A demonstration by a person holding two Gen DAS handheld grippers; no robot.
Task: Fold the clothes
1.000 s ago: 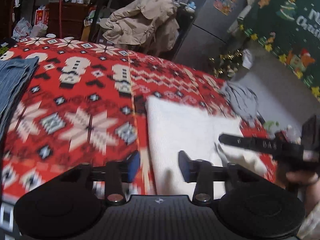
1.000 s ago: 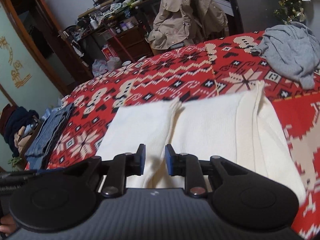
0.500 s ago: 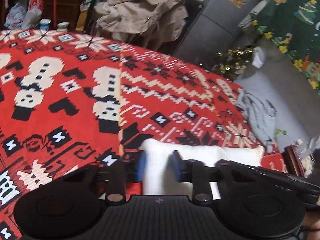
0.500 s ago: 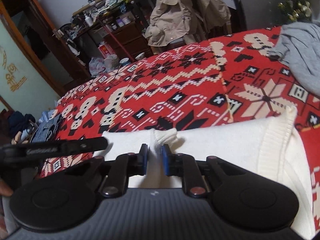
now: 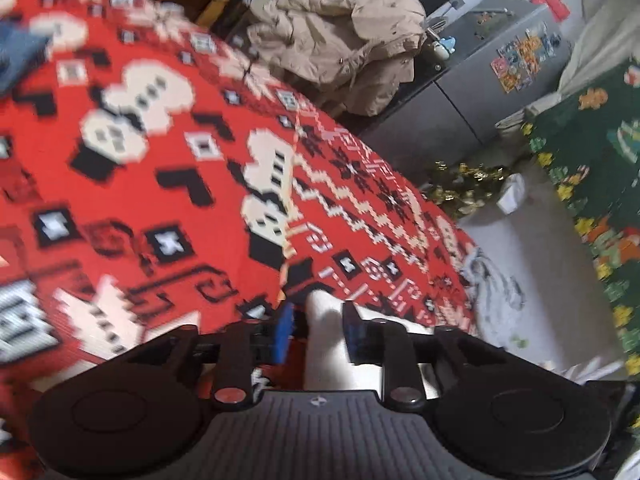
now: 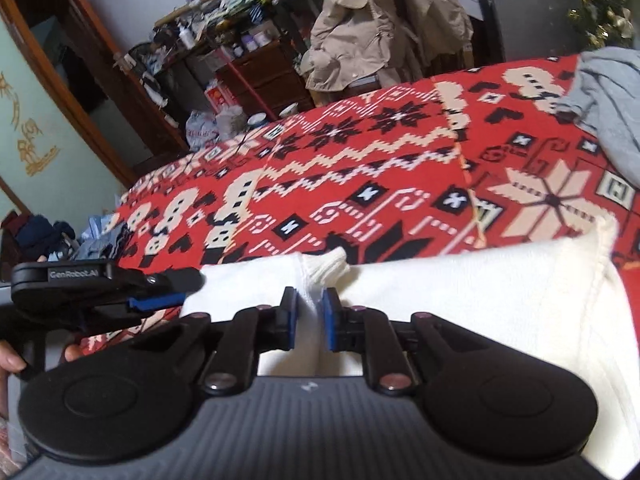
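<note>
We noted the white sweater (image 6: 460,288) as soft knit cloth, ribbed along its edges. The red blanket (image 6: 360,184) read as matt woven fabric with a pixelated pattern. Both grippers, left (image 5: 318,334) and right (image 6: 307,322), showed matt black plastic bodies, ridged at the base, blue pads, dull metal screw heads. Grey garment (image 6: 604,92): soft cloth. Beige coat (image 6: 384,20): crumpled matt cloth.

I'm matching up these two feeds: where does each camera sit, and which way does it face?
Left wrist: on the left gripper, looking along its fingers over the white sweater and red blanket toward a fridge; only its own fingers show.
Right wrist: on the right gripper, facing cluttered shelves; the left gripper and a hand show at left.
Shared: sweater, blanket, beige coat.
</note>
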